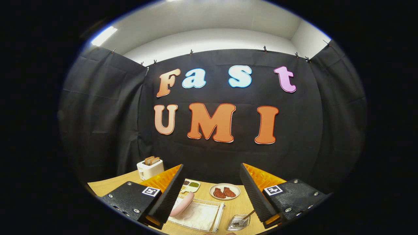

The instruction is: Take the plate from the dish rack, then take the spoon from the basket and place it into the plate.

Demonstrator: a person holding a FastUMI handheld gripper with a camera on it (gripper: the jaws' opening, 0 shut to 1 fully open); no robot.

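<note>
Gripper [210, 192] hovers above the white wire dish rack [199, 217] — jaws spread, grasping nothing — poised for the pale pink plate [182, 204]; metal spoon [243, 219] waits beside it.

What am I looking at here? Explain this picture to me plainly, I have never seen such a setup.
The camera rides on a hand-held gripper that a person carries; it looks forward along its two fingers, which stand apart and hold nothing. Below and ahead is a wooden table. Between the fingers lie a white dish rack with a pink plate in it, a small wire basket with a spoon, a plate of meat and a tray of seasonings. A toaster stands beyond the left finger.
</note>
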